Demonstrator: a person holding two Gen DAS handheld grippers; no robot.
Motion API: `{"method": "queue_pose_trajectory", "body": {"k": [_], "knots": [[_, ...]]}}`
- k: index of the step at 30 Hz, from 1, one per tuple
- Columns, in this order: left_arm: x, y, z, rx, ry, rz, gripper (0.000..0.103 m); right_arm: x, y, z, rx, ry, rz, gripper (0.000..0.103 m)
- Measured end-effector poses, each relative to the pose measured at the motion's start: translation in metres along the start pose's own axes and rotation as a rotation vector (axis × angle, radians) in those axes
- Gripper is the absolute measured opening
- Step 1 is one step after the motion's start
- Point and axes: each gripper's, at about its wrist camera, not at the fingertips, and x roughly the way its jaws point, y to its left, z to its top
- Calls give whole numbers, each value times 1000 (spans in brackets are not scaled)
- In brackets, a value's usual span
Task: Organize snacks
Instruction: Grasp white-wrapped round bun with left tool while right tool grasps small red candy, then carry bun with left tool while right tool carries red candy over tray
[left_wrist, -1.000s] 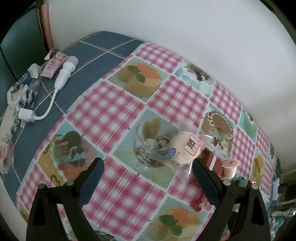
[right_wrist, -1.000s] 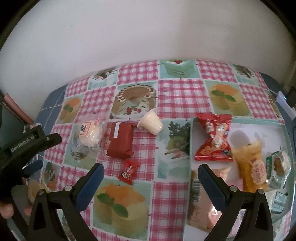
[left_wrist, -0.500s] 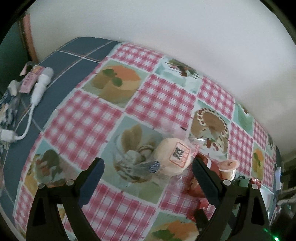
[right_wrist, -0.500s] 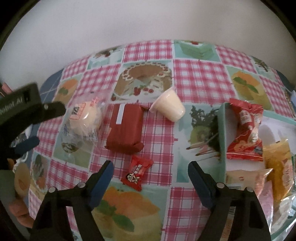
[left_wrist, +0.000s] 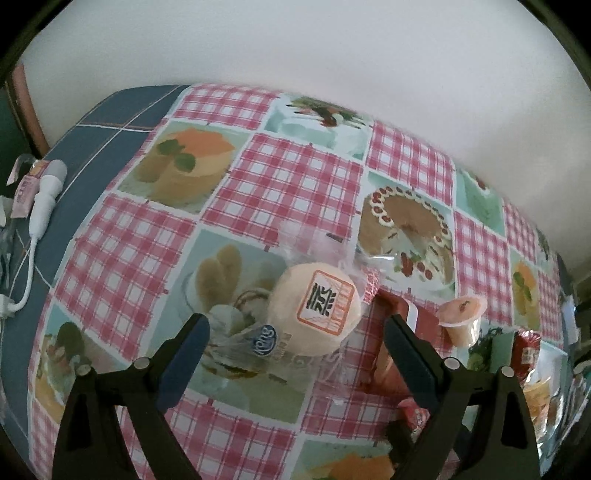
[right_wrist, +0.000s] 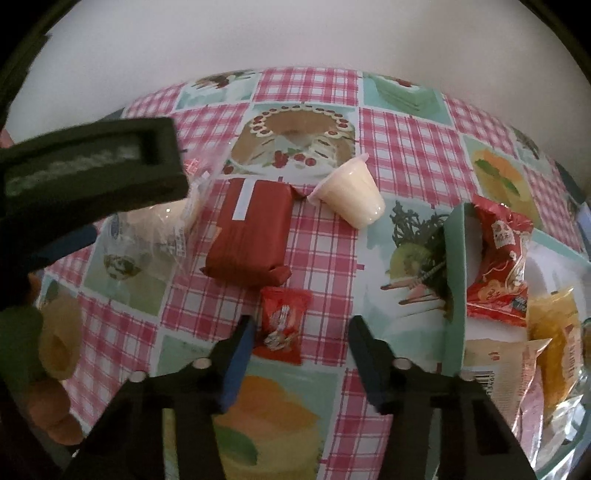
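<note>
1. Both tongs have descended toward the surface (left_wrist: 280, 173) since earlier.
2. Right tongs (right_wrist: 301, 334), closing, flank the small red candy (right_wrist: 282, 325), not yet pinching.
3. Left tongs (left_wrist: 295, 338), released and closing, straddle the wrapped bun (left_wrist: 314, 308).

The bun (left_wrist: 314, 306) is sitting in a clear, crinkly plastic bag. The small candy wrapper (right_wrist: 282, 325) is looking shiny red – foil-like. The jelly cup (right_wrist: 351, 195) is showing smooth plastic, and the worktop (left_wrist: 280, 177) cloth is looking smooth.
</note>
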Motion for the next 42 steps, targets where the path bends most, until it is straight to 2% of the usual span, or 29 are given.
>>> {"method": "queue_pose_trajectory", "body": {"k": [1, 3, 5, 7, 13, 18, 25, 34, 37, 42], "knots": [[1, -1, 0, 6, 2, 2, 88, 0, 0, -1, -7, 0, -4, 46], [4, -2, -1, 13, 4, 8, 71, 0, 1, -1, -13, -2, -6, 39], [5, -1, -2, 17, 5, -1, 66, -1, 1, -2, -16, -4, -3, 32], [4, -1, -2, 22, 0, -20, 53, -1, 2, -1, -22, -13, -9, 28], [3, 2, -1, 13, 7, -15, 51, -3, 1, -1, -24, -13, -1, 24], [-2, 10, 0, -18, 35, 19, 51, -7, -5, 2, -8, -15, 8, 22], [-22, 9, -6, -22, 55, 60, 51, -32, -14, 3, 27, -36, 22, 22], [-85, -11, -12, 15, -17, 93, 51, -89, -34, -4, 70, -95, 15, 22], [-105, -20, -20, 8, -32, 81, 51, -107, -43, -9, 86, -119, 16, 22], [-127, -45, -32, 60, -69, 93, 51, -133, -67, -25, 125, -149, 12, 22]]}}
